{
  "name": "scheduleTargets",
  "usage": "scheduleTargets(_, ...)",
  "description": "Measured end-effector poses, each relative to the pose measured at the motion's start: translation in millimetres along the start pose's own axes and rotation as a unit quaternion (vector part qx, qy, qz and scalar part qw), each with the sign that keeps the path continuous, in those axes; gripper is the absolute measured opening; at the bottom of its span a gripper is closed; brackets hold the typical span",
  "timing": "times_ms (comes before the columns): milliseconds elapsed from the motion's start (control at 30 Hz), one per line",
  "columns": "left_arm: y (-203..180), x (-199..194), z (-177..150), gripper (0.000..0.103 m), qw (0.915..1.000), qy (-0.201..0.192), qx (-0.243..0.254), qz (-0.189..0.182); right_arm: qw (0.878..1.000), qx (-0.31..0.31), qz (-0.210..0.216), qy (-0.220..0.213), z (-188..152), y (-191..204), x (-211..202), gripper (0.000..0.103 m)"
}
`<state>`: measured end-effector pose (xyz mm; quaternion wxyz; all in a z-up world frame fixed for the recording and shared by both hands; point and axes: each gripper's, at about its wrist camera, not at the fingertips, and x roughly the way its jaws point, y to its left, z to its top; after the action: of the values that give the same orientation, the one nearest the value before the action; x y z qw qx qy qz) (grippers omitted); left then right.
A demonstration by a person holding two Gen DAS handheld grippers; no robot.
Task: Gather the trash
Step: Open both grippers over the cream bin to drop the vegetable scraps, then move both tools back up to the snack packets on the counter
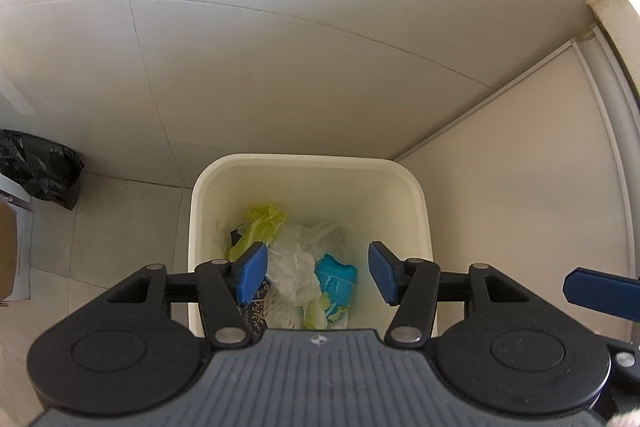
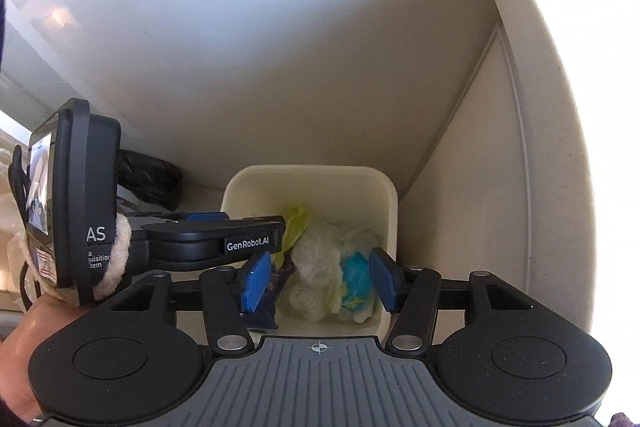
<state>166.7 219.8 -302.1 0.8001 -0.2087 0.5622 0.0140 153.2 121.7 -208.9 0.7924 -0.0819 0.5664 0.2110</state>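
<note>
Trash [image 1: 296, 267] (lettuce leaf [image 1: 262, 227], clear plastic bags, blue packet [image 1: 336, 279]) lies at bottom of cream bin [image 1: 416, 195] in wall corner. Left gripper [image 1: 316, 273] and right gripper [image 2: 318, 281] hover above bin mouth, jaws half-spread, nothing between pads. Black bag [image 1: 40, 167] sits on floor to left, well apart. Risk: grippers side by side may collide; thin bags may slip from pads or tear.
</note>
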Motion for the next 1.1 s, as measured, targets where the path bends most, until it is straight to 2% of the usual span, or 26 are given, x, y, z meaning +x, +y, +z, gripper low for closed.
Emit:
scheduleTargets(467, -11.6, -24.7, 2.9, 0.065, 0.9995, -0.020, 0.022, 0.006, 0.999, -0.007, 0.009, -0.034, -10.1, 1.5, -40.4, 0.067)
scheduleTargets(867, -25.5, -91.1, 8.5, 0.088, 0.9950, -0.064, 0.077, 0.000, 0.995, -0.038, 0.002, -0.094, -22.6, 5.1, -103.1, 0.075)
scheduleTargets(1033, -35.3, -121.5, 7.9, 0.096, 0.9916, -0.082, 0.100, -0.002, 0.992, -0.022, -0.005, -0.124, -30.9, -5.7, -137.8, 0.077)
scheduleTargets(1100, -40.0, -131.8, 7.6, 0.097, 0.9898, -0.091, 0.110, -0.005, 0.990, -0.014, -0.009, -0.138, -35.3, -12.4, -148.8, 0.083)
